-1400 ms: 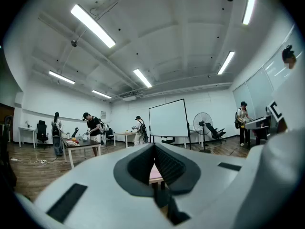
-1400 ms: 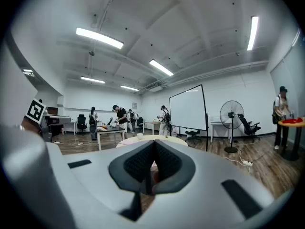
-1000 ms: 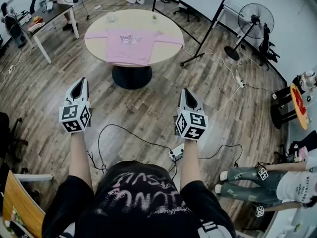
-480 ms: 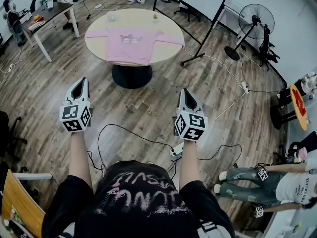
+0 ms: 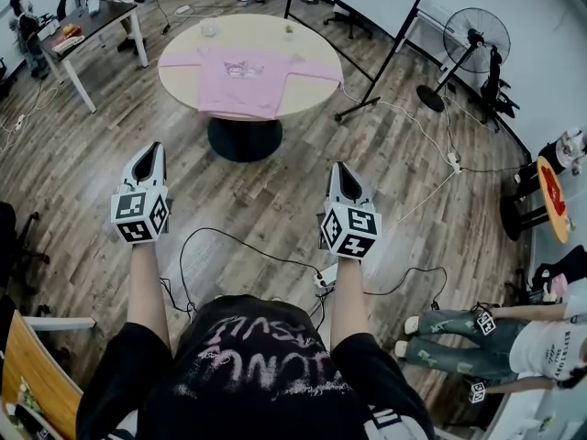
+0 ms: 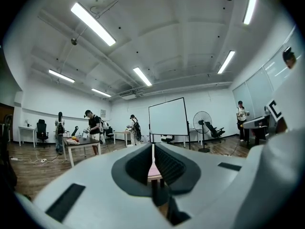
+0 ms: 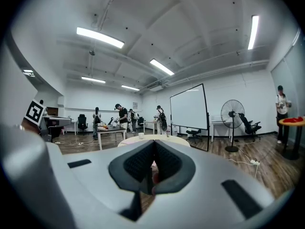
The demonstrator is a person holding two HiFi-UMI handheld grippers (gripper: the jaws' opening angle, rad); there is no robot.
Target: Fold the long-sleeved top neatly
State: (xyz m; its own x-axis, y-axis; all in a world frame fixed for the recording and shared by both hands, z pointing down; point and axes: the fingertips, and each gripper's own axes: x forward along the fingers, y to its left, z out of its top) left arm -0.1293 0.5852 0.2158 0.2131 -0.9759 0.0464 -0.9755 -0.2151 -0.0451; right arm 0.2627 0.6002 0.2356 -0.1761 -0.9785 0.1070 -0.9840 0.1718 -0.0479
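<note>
Head view: the pink long-sleeved top, likely soft and light, lies flat on the round pale bench at twelve o'clock, well beyond the left gripper and right gripper, both with jaws closed and empty; cuffs or hem corners look best to pinch.

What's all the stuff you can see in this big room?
long-sleeved top: one, pink, spread flat on the round table
round table: one, pale top and dark foot, ahead across the wooden floor
desk: one, dark top and white legs, far left
whiteboard: one, white on a black stand, behind the round table
standing fan: one, black, far right
small table: one, orange and red top, right edge
power strip: one, white with black cable, on the floor
people: several, standing at the far desks; one more seated lower right
left gripper: one, white, shut, empty, above the floor
right gripper: one, white, shut, empty, above the floor
</note>
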